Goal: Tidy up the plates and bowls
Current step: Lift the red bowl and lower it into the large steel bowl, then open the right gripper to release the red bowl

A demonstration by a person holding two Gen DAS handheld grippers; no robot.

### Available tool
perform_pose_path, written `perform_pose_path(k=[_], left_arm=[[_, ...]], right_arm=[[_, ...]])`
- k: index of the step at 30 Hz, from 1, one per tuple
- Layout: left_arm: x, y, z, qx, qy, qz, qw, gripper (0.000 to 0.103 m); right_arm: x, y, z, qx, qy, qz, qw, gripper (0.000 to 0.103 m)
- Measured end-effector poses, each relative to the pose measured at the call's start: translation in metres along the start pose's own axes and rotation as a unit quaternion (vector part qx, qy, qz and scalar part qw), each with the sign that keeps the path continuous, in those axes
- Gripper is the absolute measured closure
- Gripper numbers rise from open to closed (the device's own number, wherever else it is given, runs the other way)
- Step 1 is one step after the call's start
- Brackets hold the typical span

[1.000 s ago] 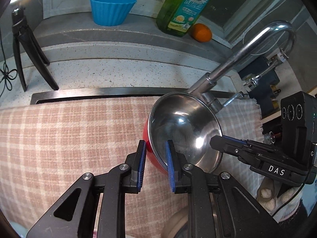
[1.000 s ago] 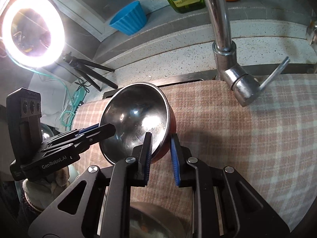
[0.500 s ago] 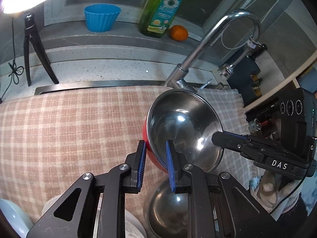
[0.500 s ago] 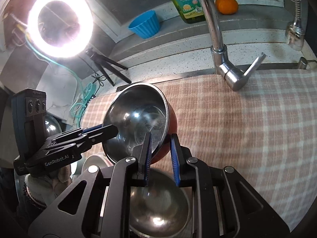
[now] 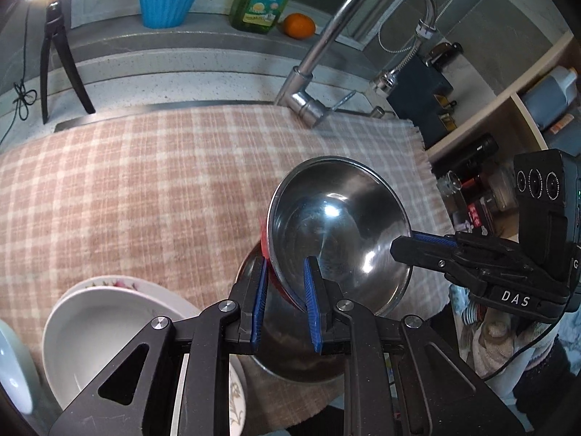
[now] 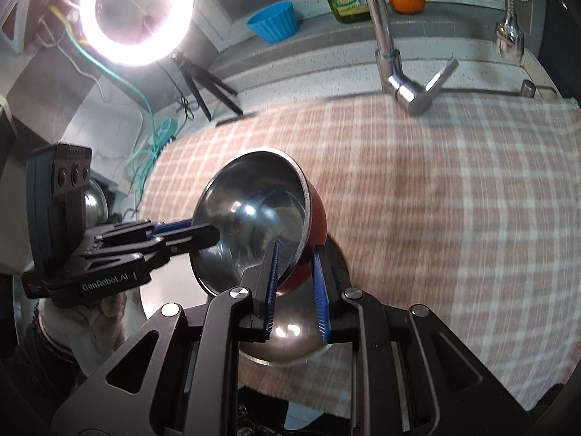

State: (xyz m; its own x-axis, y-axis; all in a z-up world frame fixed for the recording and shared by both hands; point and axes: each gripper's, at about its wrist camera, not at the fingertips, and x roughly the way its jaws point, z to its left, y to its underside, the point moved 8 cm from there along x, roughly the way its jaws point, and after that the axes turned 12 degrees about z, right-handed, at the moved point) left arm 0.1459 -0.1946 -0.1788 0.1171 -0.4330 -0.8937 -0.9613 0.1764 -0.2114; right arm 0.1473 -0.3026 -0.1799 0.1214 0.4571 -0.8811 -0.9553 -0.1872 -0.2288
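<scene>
You pinched the red steel bowl [image 5: 337, 225] by its rim with both the left gripper [image 5: 285, 303] and right gripper [image 6: 296, 285], above another bowl [image 5: 290, 348] at 6 o'clock, ready to stack.

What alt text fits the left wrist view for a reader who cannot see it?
Both grippers, left and right, clamp the rim of a tilted steel bowl with a red outside, held above a second steel bowl on a checked cloth. White plates sit lower left; a tap stands behind.
</scene>
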Motion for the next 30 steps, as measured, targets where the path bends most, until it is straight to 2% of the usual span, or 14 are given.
perform_pose_path(k=[12, 26, 30], left_arm=[[0.017, 0.024, 0.000, 0.027, -0.038, 0.028, 0.9985, 0.085], [0.032, 0.029, 0.002, 0.042, -0.059, 0.055, 0.9958, 0.085], [0.033, 0.029, 0.002, 0.040, -0.055, 0.061, 0.9958, 0.085]], right_arm=[[0.034, 0.035, -0.003, -0.012, 0.024, 0.055, 0.998, 0.083], [0.046, 0.040, -0.008, -0.010, 0.033, 0.076, 0.997, 0.083], [0.048, 0.040, -0.008, -0.009, 0.033, 0.080, 0.996, 0.083]])
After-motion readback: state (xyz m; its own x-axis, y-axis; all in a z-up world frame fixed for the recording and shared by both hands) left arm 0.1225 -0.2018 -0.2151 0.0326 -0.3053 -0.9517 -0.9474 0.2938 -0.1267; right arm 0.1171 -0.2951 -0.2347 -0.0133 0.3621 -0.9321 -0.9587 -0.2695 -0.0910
